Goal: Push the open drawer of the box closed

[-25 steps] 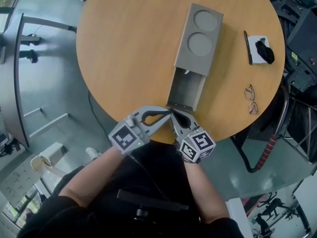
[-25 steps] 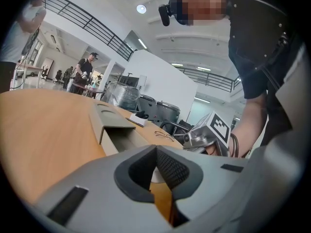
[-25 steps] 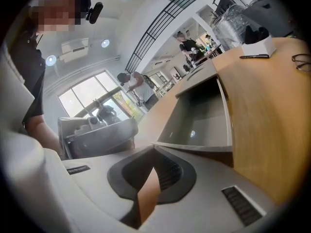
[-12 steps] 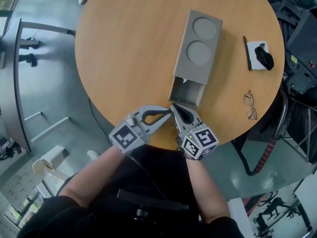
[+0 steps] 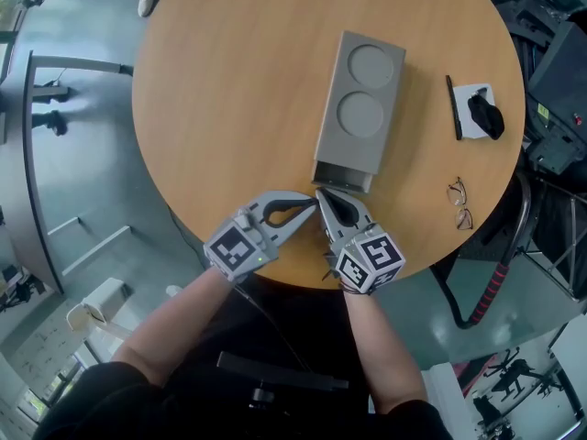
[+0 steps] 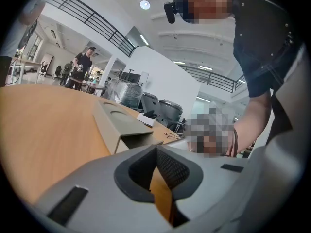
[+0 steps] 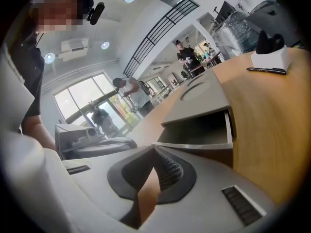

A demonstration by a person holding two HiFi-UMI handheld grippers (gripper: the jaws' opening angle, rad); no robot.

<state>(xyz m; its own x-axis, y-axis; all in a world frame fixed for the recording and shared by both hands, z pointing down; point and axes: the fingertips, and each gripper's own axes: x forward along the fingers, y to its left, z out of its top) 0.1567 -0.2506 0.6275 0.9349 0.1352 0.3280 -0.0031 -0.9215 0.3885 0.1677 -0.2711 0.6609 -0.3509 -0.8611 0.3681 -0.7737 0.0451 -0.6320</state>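
Grey drawer [image 5: 343, 178] barely open before right gripper [image 5: 321, 193].

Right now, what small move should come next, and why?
Probably push the drawer the rest of the way into the box with the right gripper. A short part of the drawer sticks out, open, and this gripper's shut jaws are at its front; the left gripper, also shut, is beside them.

Head view steeply down over round surface [image 5: 229, 108], left gripper view low, skimming it toward the box [image 6: 115, 119], right gripper view low, close on open drawer [image 7: 194, 130], box shared by all three
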